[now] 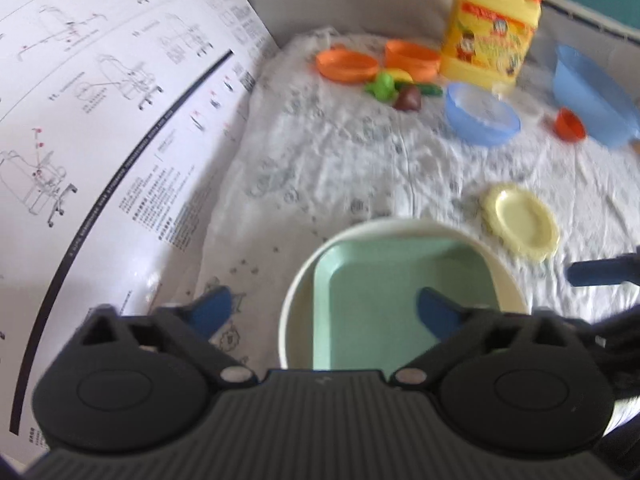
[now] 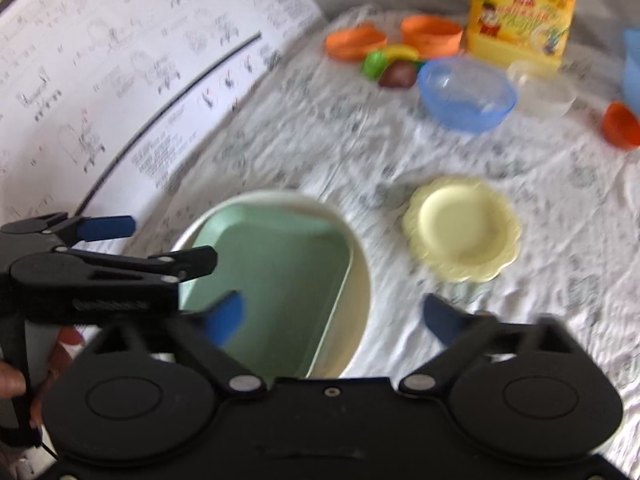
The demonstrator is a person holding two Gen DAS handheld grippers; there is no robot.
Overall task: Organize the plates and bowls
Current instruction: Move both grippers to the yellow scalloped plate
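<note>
Count, left to right across the cloth-covered desk (image 2: 320, 152): one printed instruction sheet (image 1: 100, 120); two orange dishes (image 1: 347, 65), side by side at the far edge; a small cluster of toy food pieces (image 1: 400, 90) just in front of them; one yellow jug (image 1: 490, 28); one blue bowl (image 1: 482, 114); one clear container (image 2: 542, 86), faint; one small orange cup (image 1: 568, 123); one larger blue basin (image 1: 592, 92) at the right.

Nearer the cameras: one cream round bowl (image 2: 356, 320) with one green square plate (image 2: 276, 280) lying inside it, and one yellow scalloped plate (image 2: 462, 228) on the cloth to its right, apart from it.

Visibility: both views are motion-blurred. The toy pieces cannot be counted reliably. The jug is cut off at the top in the right wrist view, and the basin is cut off by the frame edge. The near rim of the cream bowl is hidden behind the gripper bodies.

Left hand-held gripper (image 1: 324, 308): jaws spread wide, empty, one finger over the green plate; contact cannot be confirmed. Right hand-held gripper (image 2: 334, 316): jaws spread wide, empty, straddling the bowl's right rim.
</note>
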